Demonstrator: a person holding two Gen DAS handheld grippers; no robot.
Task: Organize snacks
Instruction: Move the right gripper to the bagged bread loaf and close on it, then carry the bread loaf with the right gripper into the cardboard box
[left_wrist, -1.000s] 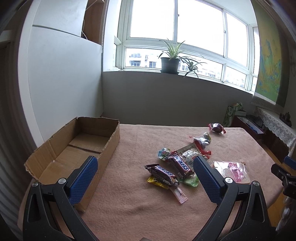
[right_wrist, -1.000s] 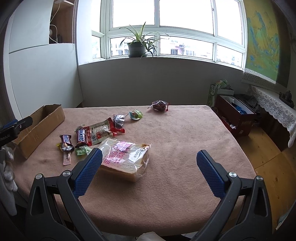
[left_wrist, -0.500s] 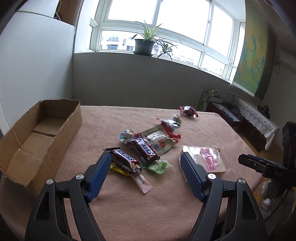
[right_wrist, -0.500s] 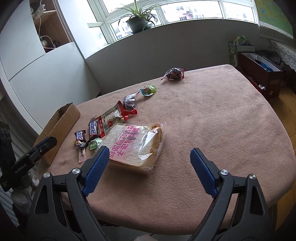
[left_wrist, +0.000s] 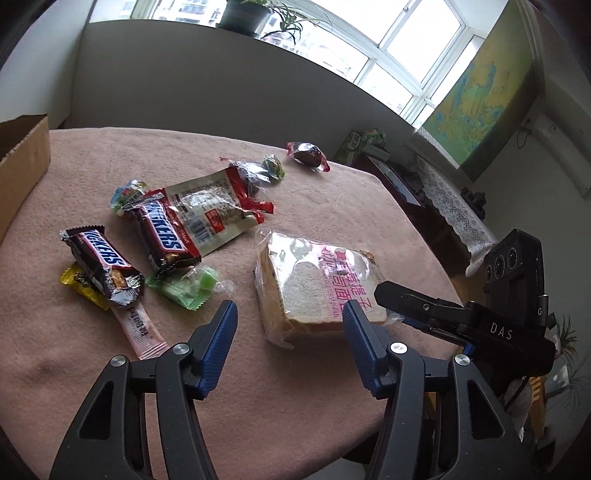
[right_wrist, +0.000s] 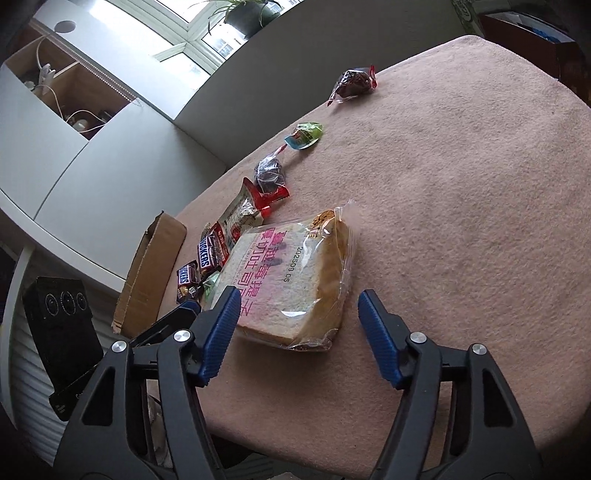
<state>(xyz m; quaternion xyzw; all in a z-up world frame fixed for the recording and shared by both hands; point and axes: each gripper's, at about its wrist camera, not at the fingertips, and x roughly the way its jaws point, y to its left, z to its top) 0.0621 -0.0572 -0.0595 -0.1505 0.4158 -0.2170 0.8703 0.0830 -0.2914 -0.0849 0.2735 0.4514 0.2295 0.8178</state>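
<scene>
A bagged loaf of sliced bread lies near the front edge of the pink-clothed table. My left gripper tilts down at its near left corner. My right gripper comes at its near end from the other side. Both pairs of jaws are closing. The bread's near end sits just at the fingertips, and no pad presses on it. Left of the bread lie two Snickers bars, a white-and-red packet and a green candy.
A cardboard box stands open at the table's left end. A red-wrapped sweet and small candies lie farther back. The right half of the cloth is bare. The table's front edge is right under both grippers.
Both grippers tipped downward and came in toward the bread, which now looms large in both views. Both pairs of jaws narrowed. The left view swung right, away from the box.
</scene>
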